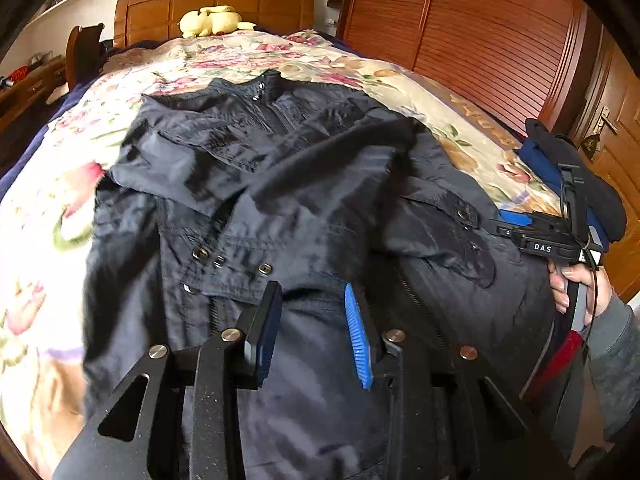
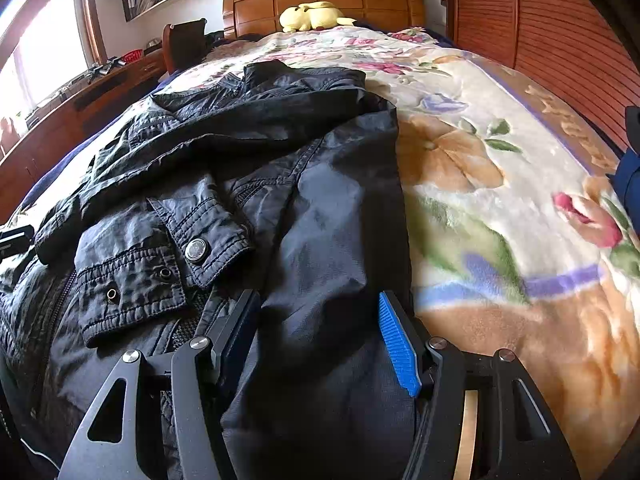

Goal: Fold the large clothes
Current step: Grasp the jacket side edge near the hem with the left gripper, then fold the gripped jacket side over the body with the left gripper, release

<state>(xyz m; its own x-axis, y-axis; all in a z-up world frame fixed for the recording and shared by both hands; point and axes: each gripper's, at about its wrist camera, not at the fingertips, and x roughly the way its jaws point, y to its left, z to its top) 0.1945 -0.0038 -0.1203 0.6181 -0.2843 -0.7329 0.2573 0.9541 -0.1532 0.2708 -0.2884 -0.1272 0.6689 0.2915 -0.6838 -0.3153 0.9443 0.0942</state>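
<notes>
A: From the left wrist view, what is there?

B: The left gripper (image 1: 316,304) hangs over the dark jacket (image 1: 280,184), which is spread on the floral blanket (image 1: 460,120) ahead of and beneath its fingers. The jaws stand partly apart, with nothing pinched; only jacket cloth shows below the gap. Just beyond the fingertips lies a folded sleeve cuff with snaps (image 1: 232,260). Off to the gripper's right, the right gripper (image 1: 520,224) rests at the jacket's edge, held by a hand (image 1: 576,284).

A: And the right wrist view?

B: The right gripper (image 2: 320,320) has its jaws about halfway apart over the jacket's (image 2: 280,160) right side. Cloth lies between the blue pads (image 2: 398,344), but I cannot tell whether they press it. The jacket stretches ahead and left; bare blanket (image 2: 500,200) lies right.
</notes>
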